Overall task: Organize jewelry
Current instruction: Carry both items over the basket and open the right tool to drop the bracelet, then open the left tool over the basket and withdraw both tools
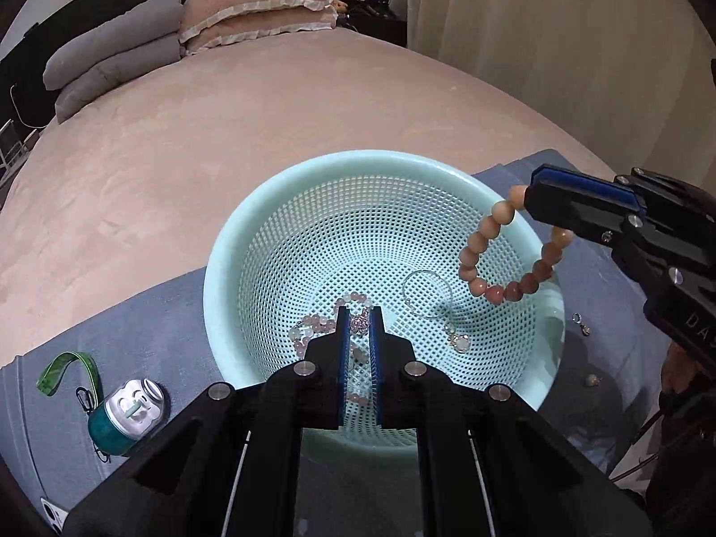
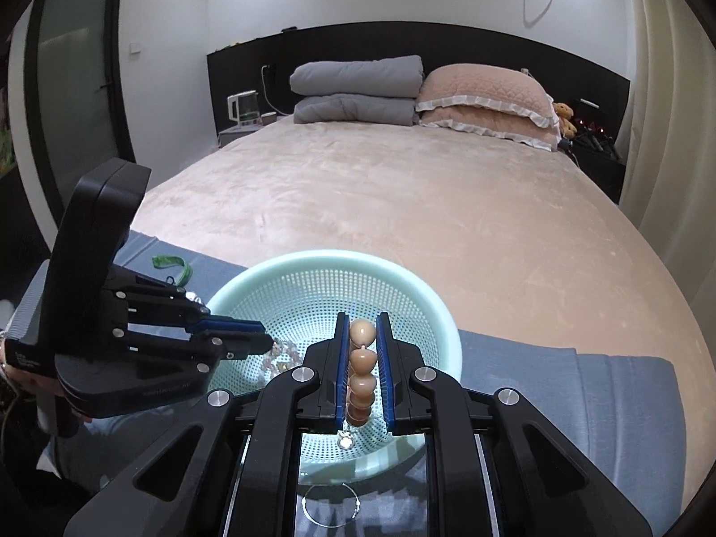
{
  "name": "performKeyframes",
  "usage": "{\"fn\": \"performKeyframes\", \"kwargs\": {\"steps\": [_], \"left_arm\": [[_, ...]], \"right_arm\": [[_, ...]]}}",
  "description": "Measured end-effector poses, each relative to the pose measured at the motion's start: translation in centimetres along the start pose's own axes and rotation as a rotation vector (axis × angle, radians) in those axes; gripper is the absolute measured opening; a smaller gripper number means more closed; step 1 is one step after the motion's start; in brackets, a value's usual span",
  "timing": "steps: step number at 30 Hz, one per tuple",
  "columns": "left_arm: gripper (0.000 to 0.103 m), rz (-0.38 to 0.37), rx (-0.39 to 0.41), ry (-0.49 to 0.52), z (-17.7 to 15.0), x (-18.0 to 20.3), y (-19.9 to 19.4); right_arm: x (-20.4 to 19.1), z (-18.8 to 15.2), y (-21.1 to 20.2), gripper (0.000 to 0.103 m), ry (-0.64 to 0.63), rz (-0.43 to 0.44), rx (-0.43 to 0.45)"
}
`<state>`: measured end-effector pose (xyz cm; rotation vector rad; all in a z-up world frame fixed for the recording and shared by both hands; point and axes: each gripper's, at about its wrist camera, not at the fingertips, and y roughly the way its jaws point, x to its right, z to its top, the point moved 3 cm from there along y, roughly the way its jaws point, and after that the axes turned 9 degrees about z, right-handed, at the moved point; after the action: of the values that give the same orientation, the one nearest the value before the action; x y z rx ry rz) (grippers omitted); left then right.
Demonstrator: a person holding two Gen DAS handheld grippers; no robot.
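Note:
A mint perforated basket point(image 1: 286, 206) stands on a blue-grey cloth on the bed. My right gripper point(image 2: 362, 320) is shut on an orange-brown bead bracelet point(image 2: 361, 360), which hangs over the basket's right rim in the left wrist view point(image 1: 481, 241). My left gripper point(image 1: 359, 311) is low inside the basket, its jaws narrowly apart around a pink bead strand point(image 1: 313, 324); whether it grips the strand is unclear. A thin silver ring bracelet with charms point(image 1: 427, 293) lies on the basket floor.
Small loose charms point(image 1: 581, 324) lie on the cloth point(image 1: 595, 295) right of the basket. A teal can-shaped object with a green strap point(image 1: 121, 416) lies to the left. Pillows point(image 2: 483, 103) and folded grey quilts point(image 2: 355, 89) sit at the bed's head.

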<state>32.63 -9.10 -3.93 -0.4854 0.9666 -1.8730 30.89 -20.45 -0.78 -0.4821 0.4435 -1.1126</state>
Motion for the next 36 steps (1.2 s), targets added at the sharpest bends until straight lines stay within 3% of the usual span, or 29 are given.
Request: {"fn": "performKeyframes", "kwargs": {"steps": [8,17,19,21,22,23,24,26,29,31,36], "left_arm": [[0.009,0.0,-0.012,0.001,-0.7,-0.2,1.6],[0.01,-0.016,0.008,-0.009,-1.0,-0.6,0.9],[0.01,-0.005,0.008,-0.01,-1.3,-0.7,0.6],[0.012,-0.007,0.008,-0.014,-1.4,-0.7,0.2],[0.019,0.002,0.01,-0.017,-1.5,-0.7,0.1],[0.036,0.007,0.017,-0.02,-1.5,-0.8,-0.2],[0.045,0.008,0.031,-0.025,-1.5,-0.9,-0.7],[0.07,0.01,0.075,-0.028,-1.5,-1.1,-1.9],[0.088,0.024,0.15,-0.027,-1.5,-1.1,-3.9],[0.098,0.037,0.174,-0.027,-1.6,-1.0,-4.8],[0.097,0.021,0.197,-0.046,-2.5,-0.9,-6.2]], "right_arm": [[0.2,-2.1,3.3,0.012,0.021,0.014,-0.073],[0.4,-2.4,1.9,0.016,0.028,-0.035,-0.052],[0.4,-2.4,1.2,0.041,0.029,-0.059,-0.04],[0.5,-2.2,0.1,0.056,0.024,-0.092,-0.009],[0.6,-2.1,-0.3,0.065,0.023,-0.108,0.001],[0.7,-2.0,-0.9,0.071,0.025,-0.129,0.011],[1.0,-1.8,-1.4,0.087,0.029,-0.151,0.025],[1.5,-1.6,-2.6,0.088,0.034,-0.181,0.057],[2.5,-1.6,-3.9,0.088,0.072,-0.192,0.061],[3.3,-1.9,-4.7,0.088,0.106,-0.194,0.068],[4.8,-3.2,-6.4,0.088,0.16,-0.206,0.067]]}}
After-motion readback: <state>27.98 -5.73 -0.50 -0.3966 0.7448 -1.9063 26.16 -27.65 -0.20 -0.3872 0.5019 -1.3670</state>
